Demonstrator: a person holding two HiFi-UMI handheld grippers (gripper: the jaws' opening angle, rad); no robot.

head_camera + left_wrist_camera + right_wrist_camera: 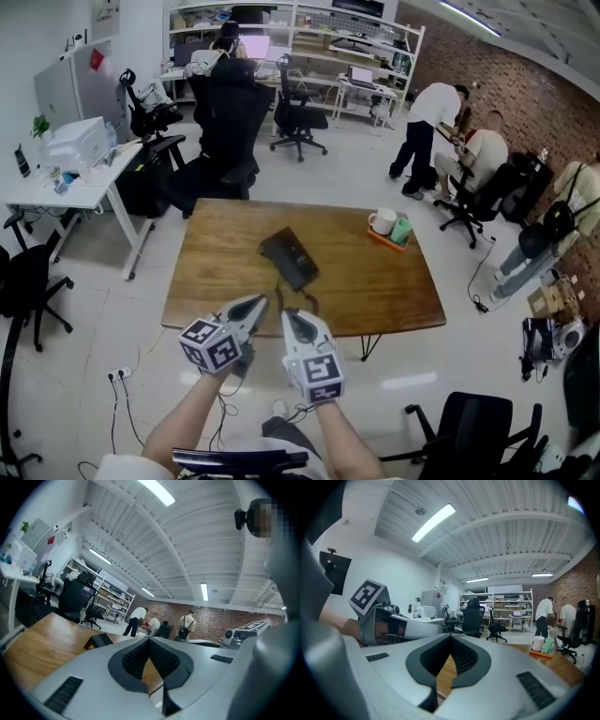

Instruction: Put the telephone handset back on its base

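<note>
A black telephone point(289, 258) lies in the middle of the wooden table point(216, 281); its dark cord point(307, 300) trails toward the near edge. Whether the handset sits on the base I cannot tell. My left gripper point(260, 302) and right gripper point(291, 317) hover side by side at the table's near edge, short of the phone. Both are shut with nothing between the pads. In the left gripper view the gripper point(149, 640) points over the table at the telephone point(98, 641). In the right gripper view the gripper point(450, 638) has only table wood beyond its shut tips.
An orange tray point(383, 240) with a white mug point(382, 221) and a green cup point(402, 230) sits at the table's far right corner. Black office chairs stand behind the table point(225, 131) and near me point(473, 427). People sit and stand at the right point(427, 127).
</note>
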